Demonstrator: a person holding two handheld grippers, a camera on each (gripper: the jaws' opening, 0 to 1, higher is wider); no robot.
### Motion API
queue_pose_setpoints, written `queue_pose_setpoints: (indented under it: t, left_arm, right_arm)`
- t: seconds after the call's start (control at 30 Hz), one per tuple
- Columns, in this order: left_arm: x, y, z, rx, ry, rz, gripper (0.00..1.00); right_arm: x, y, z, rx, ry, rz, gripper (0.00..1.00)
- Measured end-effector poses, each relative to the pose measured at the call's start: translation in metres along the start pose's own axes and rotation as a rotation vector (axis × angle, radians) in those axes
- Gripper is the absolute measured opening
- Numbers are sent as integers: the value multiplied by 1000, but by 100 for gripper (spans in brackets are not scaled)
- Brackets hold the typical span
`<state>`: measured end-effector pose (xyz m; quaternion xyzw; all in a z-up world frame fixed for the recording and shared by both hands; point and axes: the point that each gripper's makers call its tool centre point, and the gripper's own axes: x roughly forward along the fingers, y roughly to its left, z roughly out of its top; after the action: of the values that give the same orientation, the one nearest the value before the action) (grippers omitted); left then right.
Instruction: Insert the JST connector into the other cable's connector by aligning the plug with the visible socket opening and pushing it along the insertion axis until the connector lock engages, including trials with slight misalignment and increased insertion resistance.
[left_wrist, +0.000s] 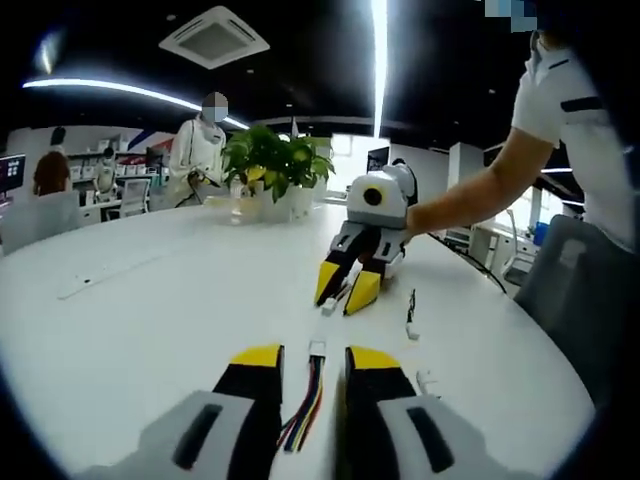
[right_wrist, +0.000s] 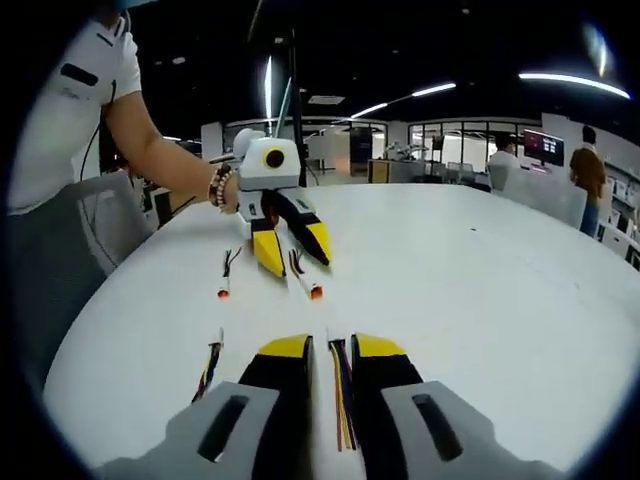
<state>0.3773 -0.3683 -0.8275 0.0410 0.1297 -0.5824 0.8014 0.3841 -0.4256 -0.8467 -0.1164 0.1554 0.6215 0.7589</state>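
Left gripper view alone shows a plant (left_wrist: 272, 160); both grippers' jaws clasp cables.

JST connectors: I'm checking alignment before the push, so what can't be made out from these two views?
- Left gripper view: the white connector between the left gripper is too small to show its socket opening.
- Right gripper view: the wires between the right gripper end too small to make out any plug.
- Whether either gripper pinches its cable: hidden between the jaws.

Potted plant (left_wrist: 272, 160) — white table (left_wrist: 180, 300)
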Motion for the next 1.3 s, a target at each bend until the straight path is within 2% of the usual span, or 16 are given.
queue_pose_setpoints:
  t: [0.2,0.33,0.53,0.77,1.03,1.2,1.3]
  left_arm:
    - [-1,2,-5,16,17,-7,16]
    - [0,3,-7,26,20,-11,13]
    - [2,5,-12,52,43,-24,12]
    - [4,11,-14,53,43,-30,5]
    - [9,2,-11,54,40,-36,1]
    - [7,-5,-12,59,51,-71,1]
    - [5,-5,-11,78,63,-72,1]
  right_arm:
    - [0,0,0,-18,-12,5,11]
    - [-1,1,-1,-24,-27,10,5]
    - [0,2,0,-33,-38,12,5]
    - [0,3,0,-38,-43,15,5]
    - [0,3,0,-37,-47,18,4]
    - [0,6,0,-53,-26,31,4]
    - [-3,7,7,-15,-56,33,4]
